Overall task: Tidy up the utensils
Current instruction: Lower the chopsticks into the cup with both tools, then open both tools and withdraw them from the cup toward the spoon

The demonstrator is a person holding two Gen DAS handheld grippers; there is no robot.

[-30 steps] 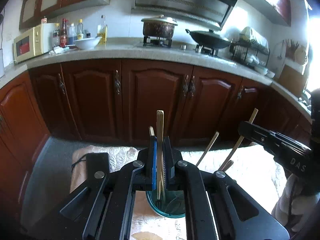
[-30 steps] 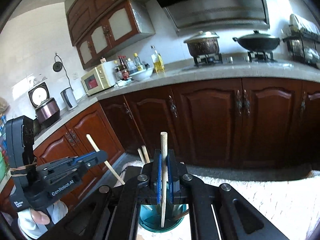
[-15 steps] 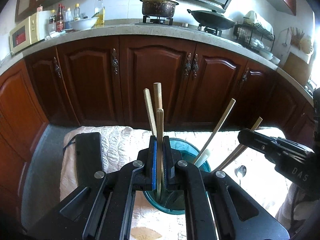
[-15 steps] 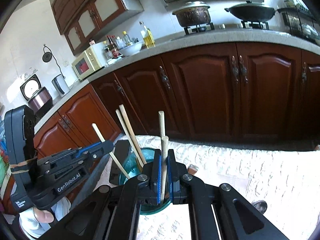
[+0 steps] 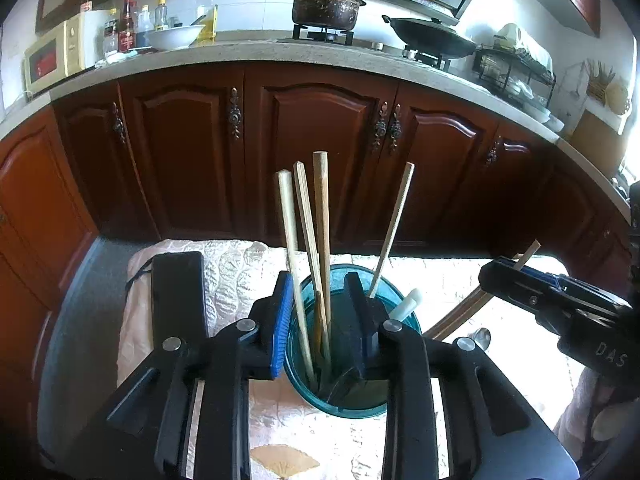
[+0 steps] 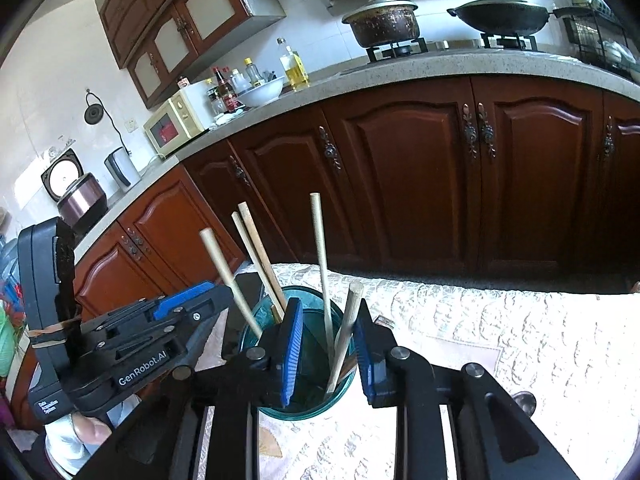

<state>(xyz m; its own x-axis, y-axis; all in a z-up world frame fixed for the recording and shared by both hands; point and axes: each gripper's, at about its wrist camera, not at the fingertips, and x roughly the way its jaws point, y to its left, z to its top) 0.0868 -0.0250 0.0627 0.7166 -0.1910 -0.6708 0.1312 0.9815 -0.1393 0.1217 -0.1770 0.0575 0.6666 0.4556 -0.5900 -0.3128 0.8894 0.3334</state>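
Left wrist view | left tool [image 5: 320, 312] and right tool [image 6: 326, 344] just opening, clamping nothing | chopsticks [image 5: 322, 232] standing in teal cup [image 5: 404, 384] | spoon [image 5: 480, 336] left on desk

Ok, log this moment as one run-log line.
stage: chopsticks dropped in teal cup | left gripper: jaws just opened, chopsticks loose between | right gripper: jaws just opened, chopstick released | table

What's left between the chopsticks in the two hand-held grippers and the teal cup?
Nothing visible. Both wooden chopsticks already stand inside the round translucent teal cup. The left hand-held gripper and right hand-held gripper have just been opening, their pads clear of the sticks between them.
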